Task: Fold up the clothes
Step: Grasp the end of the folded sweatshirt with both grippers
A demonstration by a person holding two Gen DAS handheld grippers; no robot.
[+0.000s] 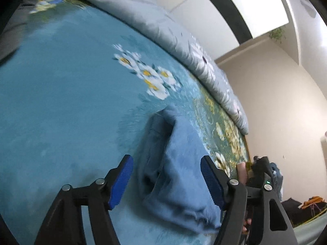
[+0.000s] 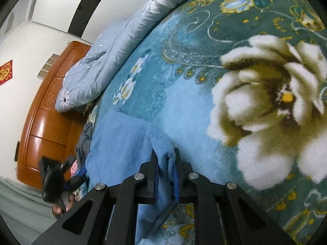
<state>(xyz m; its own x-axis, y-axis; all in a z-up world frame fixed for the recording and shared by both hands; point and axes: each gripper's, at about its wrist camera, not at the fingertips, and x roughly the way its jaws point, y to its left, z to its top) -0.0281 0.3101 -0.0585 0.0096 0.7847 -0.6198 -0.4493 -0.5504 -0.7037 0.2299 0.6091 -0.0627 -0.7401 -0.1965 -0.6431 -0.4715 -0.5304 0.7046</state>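
My right tool (image 2: pixel 166 168) clamps the garment (image 2: pixel 122 143); left tool (image 1: pixel 166 181), jaws apart, should re-grip at 12 o'clock.

A plush teal blanket (image 1: pixel 61 81) with flower patterns spreads ahead of and under both grippers. A cluster of small white daisies (image 1: pixel 147 75) lies ahead of the left gripper; a large cream flower (image 2: pixel 271 106) sits ahead and right of the right one. A rolled pale grey quilt (image 1: pixel 163 26) with printed flowers runs along the blanket's far edge. A glossy wooden headboard (image 2: pixel 45 122) stands far left of the right gripper, and a red paper decoration (image 2: pixel 5 71) hangs on the white wall (image 2: pixel 26 45) beyond it.
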